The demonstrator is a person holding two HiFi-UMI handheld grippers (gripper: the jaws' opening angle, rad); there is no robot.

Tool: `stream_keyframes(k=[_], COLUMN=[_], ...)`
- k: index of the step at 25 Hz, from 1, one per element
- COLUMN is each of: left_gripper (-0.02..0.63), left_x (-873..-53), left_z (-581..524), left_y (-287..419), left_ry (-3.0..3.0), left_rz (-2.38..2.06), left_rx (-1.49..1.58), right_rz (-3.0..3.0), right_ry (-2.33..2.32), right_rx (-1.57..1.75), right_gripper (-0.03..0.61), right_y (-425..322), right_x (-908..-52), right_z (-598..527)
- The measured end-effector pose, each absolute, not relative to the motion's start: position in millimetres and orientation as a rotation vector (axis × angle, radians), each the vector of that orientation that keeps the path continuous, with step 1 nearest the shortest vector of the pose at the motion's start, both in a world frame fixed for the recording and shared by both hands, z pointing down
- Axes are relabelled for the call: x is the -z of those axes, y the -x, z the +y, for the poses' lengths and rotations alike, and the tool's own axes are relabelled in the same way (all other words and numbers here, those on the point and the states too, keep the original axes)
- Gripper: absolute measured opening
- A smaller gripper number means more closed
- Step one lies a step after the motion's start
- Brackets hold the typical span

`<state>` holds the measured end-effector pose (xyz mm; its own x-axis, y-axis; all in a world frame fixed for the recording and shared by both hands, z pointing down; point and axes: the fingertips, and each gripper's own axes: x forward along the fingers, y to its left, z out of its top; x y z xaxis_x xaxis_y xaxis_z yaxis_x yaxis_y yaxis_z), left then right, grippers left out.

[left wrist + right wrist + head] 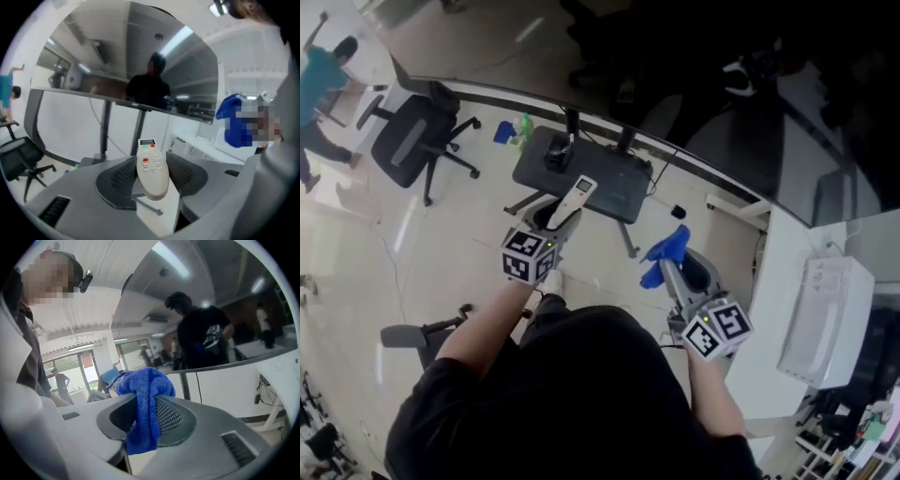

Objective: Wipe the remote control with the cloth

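My left gripper (567, 208) is shut on a white remote control (578, 194), which sticks out past the jaws. In the left gripper view the remote control (151, 168) shows its small display and its red and green buttons, clamped between the two dark pads (121, 180). My right gripper (672, 262) is shut on a blue cloth (667, 253). In the right gripper view the blue cloth (145, 406) bunches above the jaws and hangs down below them. The two grippers are held apart in the air, the cloth to the right of the remote.
Below lies a pale floor with a dark small table (586, 178) straight ahead and a black office chair (412, 141) to the left. A white desk with a white box (825, 319) stands at the right. A person in teal (321, 84) is far left.
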<state>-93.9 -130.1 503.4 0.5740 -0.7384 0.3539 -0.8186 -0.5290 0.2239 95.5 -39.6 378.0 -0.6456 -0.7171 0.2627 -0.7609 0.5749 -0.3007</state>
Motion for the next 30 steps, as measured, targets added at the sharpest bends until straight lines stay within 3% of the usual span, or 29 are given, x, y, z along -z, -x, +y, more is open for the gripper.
stream_keyframes(k=[7, 12, 20, 30], left_gripper=[0.201, 0.202, 0.202, 0.207], left_x=[-642, -721, -770, -797], left_z=[-198, -247, -321, -319], left_y=[224, 274, 273, 270], left_ry=[-2.121, -1.931, -1.922, -1.913], left_rz=[-1.588, -1.620, -1.543, -1.451], left_rx=[-0.635, -0.753, -0.747, -0.874], right_rz=[-2.522, -2.393, -2.308, -2.268], right_ry=[-1.266, -1.282, -1.252, -1.272], right_rx=[-0.711, -0.786, -0.870, -0.896], right_gripper=[0.115, 0.115, 0.115, 0.117], right_y=[-86, -79, -44, -45], right_x=[-415, -433, -457, -467], right_z=[-25, -17, -31, -34])
